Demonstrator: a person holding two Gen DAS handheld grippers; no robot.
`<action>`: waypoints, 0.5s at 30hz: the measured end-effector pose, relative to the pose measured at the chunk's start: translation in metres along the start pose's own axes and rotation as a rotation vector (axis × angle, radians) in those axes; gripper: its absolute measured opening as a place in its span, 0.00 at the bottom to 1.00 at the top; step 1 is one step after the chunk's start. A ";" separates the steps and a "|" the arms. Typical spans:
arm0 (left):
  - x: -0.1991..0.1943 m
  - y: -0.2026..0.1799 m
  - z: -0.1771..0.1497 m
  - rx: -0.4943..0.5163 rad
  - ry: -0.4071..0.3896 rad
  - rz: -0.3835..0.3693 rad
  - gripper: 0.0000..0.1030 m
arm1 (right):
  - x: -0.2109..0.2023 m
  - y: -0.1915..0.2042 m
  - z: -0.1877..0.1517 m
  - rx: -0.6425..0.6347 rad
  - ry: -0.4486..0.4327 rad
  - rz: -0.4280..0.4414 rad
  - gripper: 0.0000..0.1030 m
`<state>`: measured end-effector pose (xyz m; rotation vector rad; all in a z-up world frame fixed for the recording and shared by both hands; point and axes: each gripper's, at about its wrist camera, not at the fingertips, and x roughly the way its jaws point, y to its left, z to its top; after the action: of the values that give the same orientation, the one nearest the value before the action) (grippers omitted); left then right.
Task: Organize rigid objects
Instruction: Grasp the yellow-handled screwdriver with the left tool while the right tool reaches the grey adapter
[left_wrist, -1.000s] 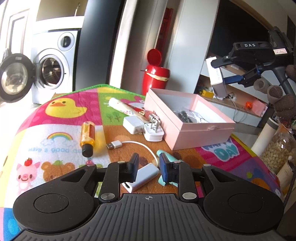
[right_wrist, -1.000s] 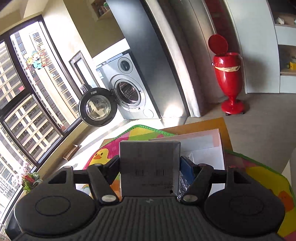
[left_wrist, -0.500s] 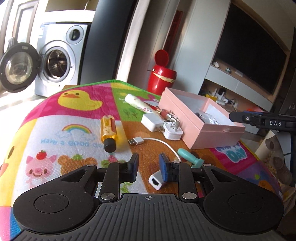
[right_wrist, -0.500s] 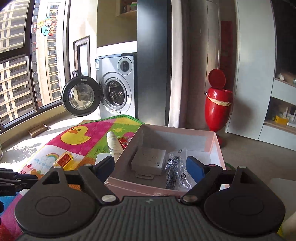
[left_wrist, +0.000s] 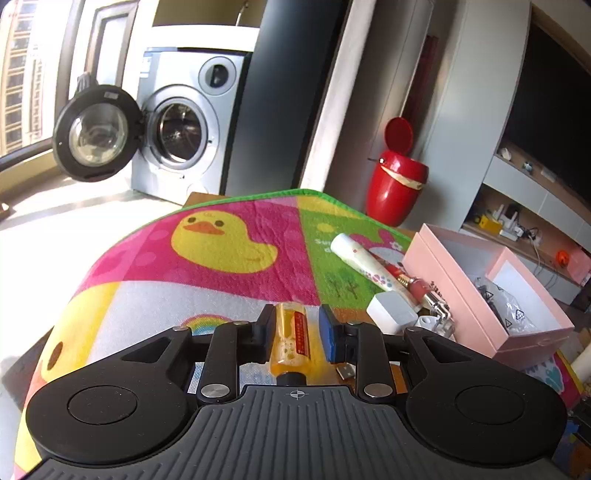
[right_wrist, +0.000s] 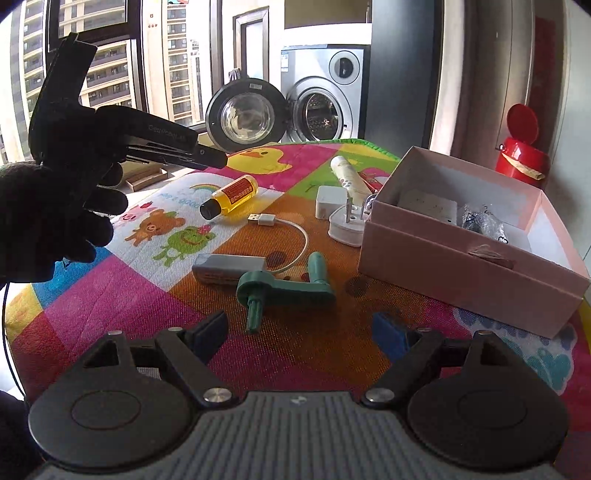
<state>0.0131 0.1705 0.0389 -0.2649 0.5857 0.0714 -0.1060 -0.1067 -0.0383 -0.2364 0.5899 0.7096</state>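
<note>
A small yellow bottle (left_wrist: 293, 338) with a black cap lies on the colourful mat, between the fingers of my left gripper (left_wrist: 295, 326); the jaws stand a little apart around it. It also shows in the right wrist view (right_wrist: 231, 197), lying flat. My right gripper (right_wrist: 301, 332) is open and empty above the mat, just short of a green plastic tool (right_wrist: 280, 286). The pink box (right_wrist: 469, 254) at the right holds a white adapter (right_wrist: 428, 203) and a plastic bag (right_wrist: 480, 221).
On the mat lie a cream tube (right_wrist: 349, 177), two white chargers (right_wrist: 327, 199), a USB cable (right_wrist: 284, 227), a grey power bank (right_wrist: 229, 267). A red bin (left_wrist: 397, 184) and an open washing machine (left_wrist: 173, 129) stand behind. The left gripper's body (right_wrist: 110, 136) shows at the left.
My right gripper let go of the white adapter into the pink box and drew back, open. My left gripper moved left from the power bank to straddle the yellow bottle.
</note>
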 end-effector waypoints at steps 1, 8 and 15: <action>0.007 0.000 0.000 0.005 0.017 0.008 0.27 | 0.000 0.002 0.000 -0.001 -0.002 0.005 0.83; 0.033 -0.006 -0.017 0.077 0.079 0.054 0.31 | 0.000 0.015 -0.007 -0.063 -0.006 -0.015 0.83; 0.000 -0.006 -0.032 0.092 0.090 -0.017 0.31 | 0.002 0.020 -0.004 -0.094 -0.012 -0.019 0.83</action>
<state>-0.0028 0.1564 0.0144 -0.1849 0.6746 0.0160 -0.1204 -0.0925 -0.0431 -0.3240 0.5430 0.7203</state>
